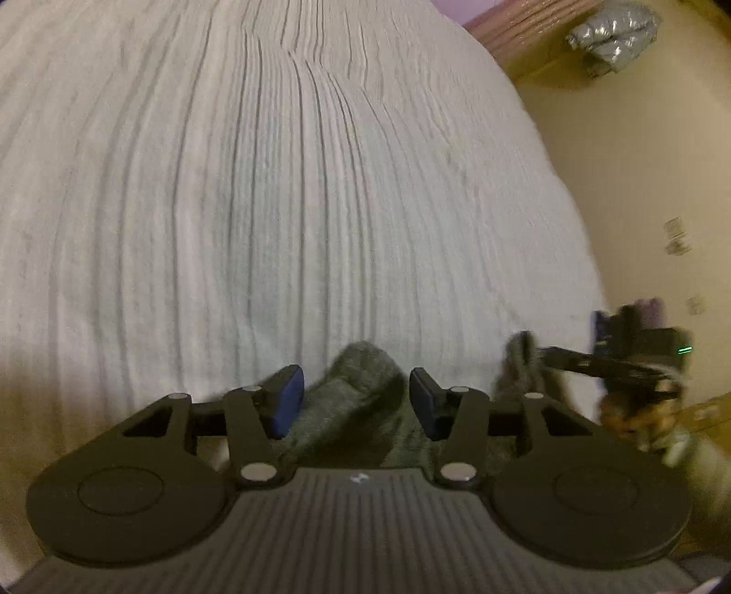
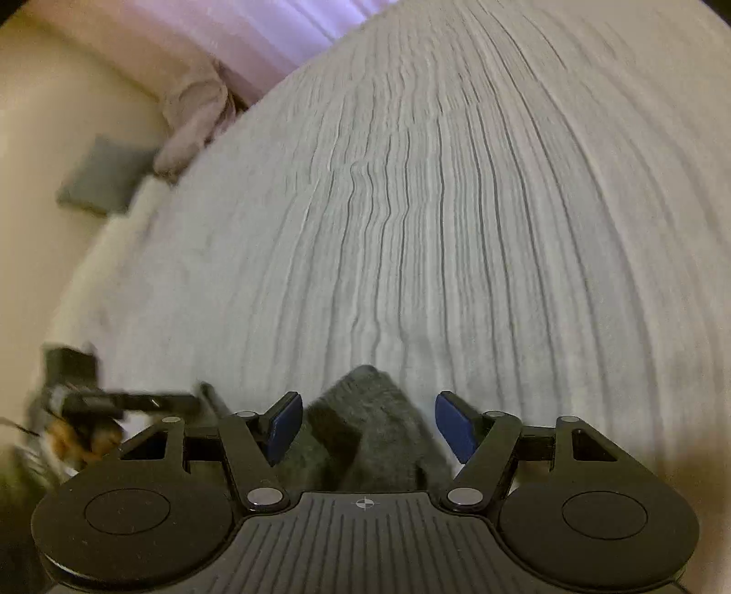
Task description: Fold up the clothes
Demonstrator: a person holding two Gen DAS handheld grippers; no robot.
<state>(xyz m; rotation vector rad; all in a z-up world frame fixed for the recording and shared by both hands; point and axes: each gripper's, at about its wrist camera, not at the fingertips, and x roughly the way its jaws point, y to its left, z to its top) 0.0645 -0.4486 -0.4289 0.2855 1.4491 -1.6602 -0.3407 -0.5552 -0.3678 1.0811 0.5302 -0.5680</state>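
A dark grey fuzzy garment [image 1: 361, 370] lies bunched at the near edge of a white ribbed bedspread [image 1: 274, 182]. My left gripper [image 1: 356, 400] has its blue pads on both sides of a raised fold, which fills the gap and touches both. In the right wrist view another fold of the garment [image 2: 365, 397] stands between the pads of my right gripper [image 2: 369, 425]. It touches the left pad, and a thin strip of bedspread [image 2: 457, 228] shows beside the right pad. Each gripper appears blurred in the other's view, the right gripper [image 1: 530, 354] and the left gripper [image 2: 201, 397].
The bed edge curves down to a cream floor [image 1: 639, 182]. A crumpled silver thing [image 1: 612, 32] lies far right on the floor. In the right wrist view a grey cushion [image 2: 105, 178] and pinkish bedding [image 2: 196, 109] lie off the bed's left side. A hand [image 1: 639, 420] holds the right gripper.
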